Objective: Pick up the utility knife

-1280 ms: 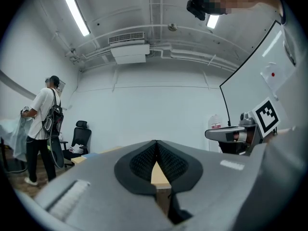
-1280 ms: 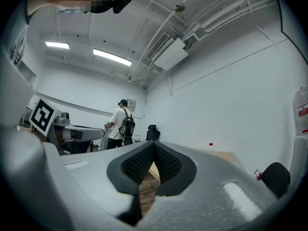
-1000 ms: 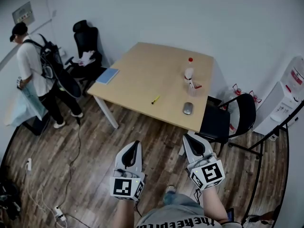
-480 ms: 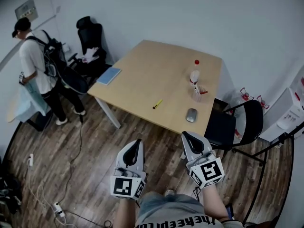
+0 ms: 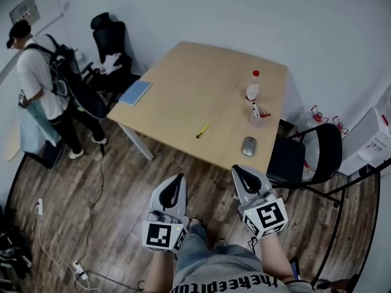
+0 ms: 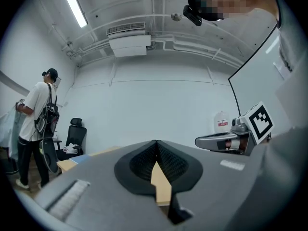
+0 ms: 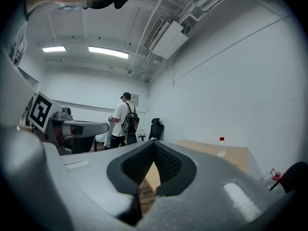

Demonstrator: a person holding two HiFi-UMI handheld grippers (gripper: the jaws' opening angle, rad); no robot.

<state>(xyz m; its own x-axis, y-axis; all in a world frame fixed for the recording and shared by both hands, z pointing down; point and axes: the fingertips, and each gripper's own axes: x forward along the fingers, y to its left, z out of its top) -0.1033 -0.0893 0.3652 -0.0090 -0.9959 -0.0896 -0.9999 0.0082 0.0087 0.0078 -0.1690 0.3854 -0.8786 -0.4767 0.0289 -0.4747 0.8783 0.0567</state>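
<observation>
The yellow utility knife [image 5: 202,130] lies on the light wooden table [image 5: 183,96], near its front edge. My left gripper [image 5: 176,181] and right gripper [image 5: 242,172] hover side by side over the wood floor, short of the table and well apart from the knife. Both point level toward the table with their jaws shut and nothing between them. In the left gripper view the black pads [image 6: 144,160] meet at the tip, and the table's edge shows through the gap below them. The right gripper view shows its pads [image 7: 168,162] meeting the same way.
On the table are a grey mouse [image 5: 248,146], a red-capped bottle [image 5: 251,89], a cup of pens [image 5: 258,113] and a blue notebook [image 5: 135,93]. A black folding chair [image 5: 302,157] stands at the table's right. A person with a backpack [image 5: 36,84] stands far left by an office chair [image 5: 113,47].
Both grippers have moved a little forward toward the table together with the person carrying them. Their jaws stayed shut. The knife has not moved.
</observation>
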